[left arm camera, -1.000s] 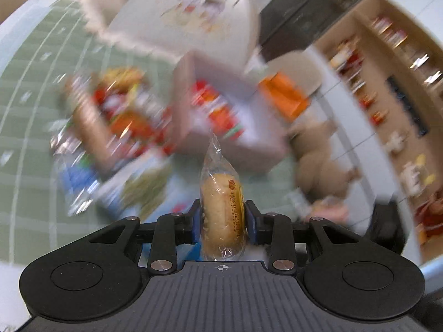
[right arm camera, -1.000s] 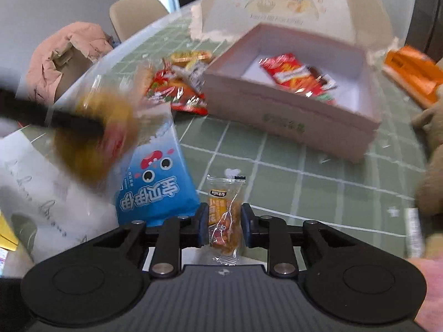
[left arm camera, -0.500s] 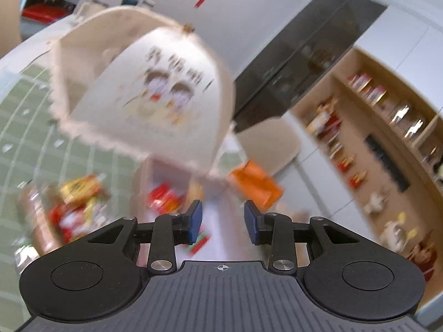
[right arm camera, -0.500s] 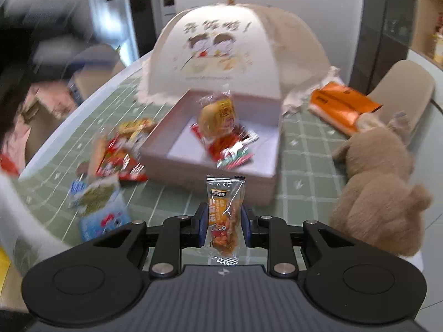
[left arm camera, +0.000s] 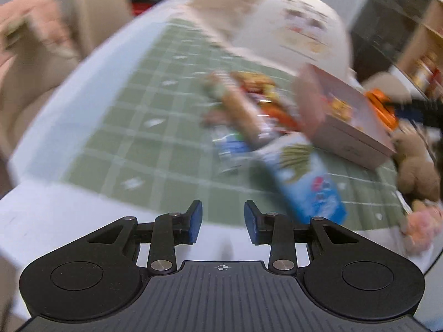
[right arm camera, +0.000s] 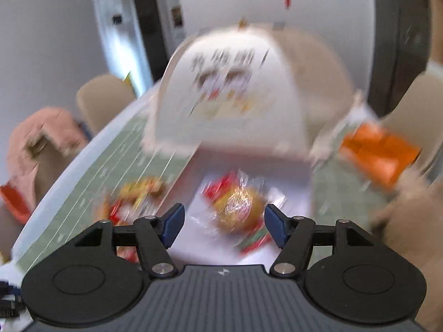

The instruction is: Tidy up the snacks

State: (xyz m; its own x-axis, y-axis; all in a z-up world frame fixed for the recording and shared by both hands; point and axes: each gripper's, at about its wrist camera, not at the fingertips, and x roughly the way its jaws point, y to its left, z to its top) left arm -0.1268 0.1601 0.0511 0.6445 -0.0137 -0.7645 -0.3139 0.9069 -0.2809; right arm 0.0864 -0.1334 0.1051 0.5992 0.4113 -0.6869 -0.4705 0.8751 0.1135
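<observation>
Left claw (left arm camera: 223,220) open, empty, aimed at loose snack packets (left arm camera: 249,110) heaped on counter (left arm camera: 133,127) beside pink box (left arm camera: 351,132); right claw (right arm camera: 223,225) jaws just opened, nothing between, above wrapped bun (right arm camera: 238,204) in box; packets light, crinkly, slippery, crushable; pinch sealed edge.

left hand-held gripper (left arm camera: 223,222): jaws apart, empty, angled downward | right hand-held gripper (right arm camera: 223,225): jaws just opening, wide, nothing gripped
</observation>
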